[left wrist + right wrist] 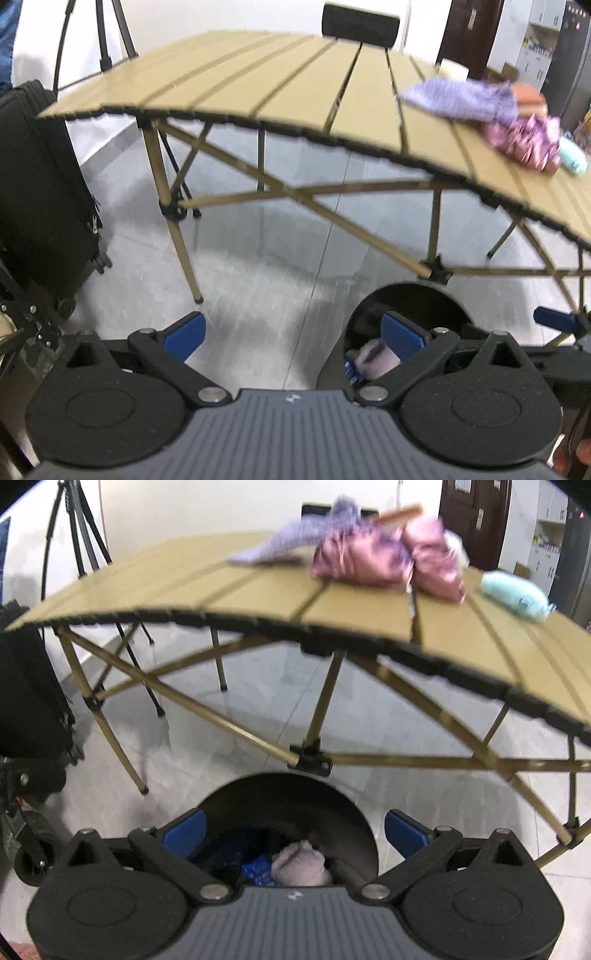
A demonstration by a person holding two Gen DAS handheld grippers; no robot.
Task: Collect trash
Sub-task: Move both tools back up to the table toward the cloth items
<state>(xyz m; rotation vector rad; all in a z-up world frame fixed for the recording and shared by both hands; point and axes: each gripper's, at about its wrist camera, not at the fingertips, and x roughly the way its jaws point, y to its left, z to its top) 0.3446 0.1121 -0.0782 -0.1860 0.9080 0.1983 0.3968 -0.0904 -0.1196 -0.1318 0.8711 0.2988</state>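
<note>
Both grippers hang low above the floor with their blue fingers spread wide and nothing between them. Just under the right gripper (295, 834) sits a round black bin (295, 797), close to the near edge of the table. Inside it lie a soft pink wad (303, 864) and something blue (258, 871), so some trash looks already dropped in. The left gripper (293, 334) is a little to the side, over bare floor, with the bin past its right finger.

More things wait up on the tan table (362, 616): a crumpled pink wrapper (354, 559), a purple cloth (295, 535) and a small mint green thing (517, 594). They sit close together at the table's right end. I think the job is partly done, with these still to pick up, if they are all trash.

Everything is blurry. I cannot tell what the blue thing in the bin is, or the mint one. A black suitcase (40, 184) stands at the left, cut off by the edge.
</note>
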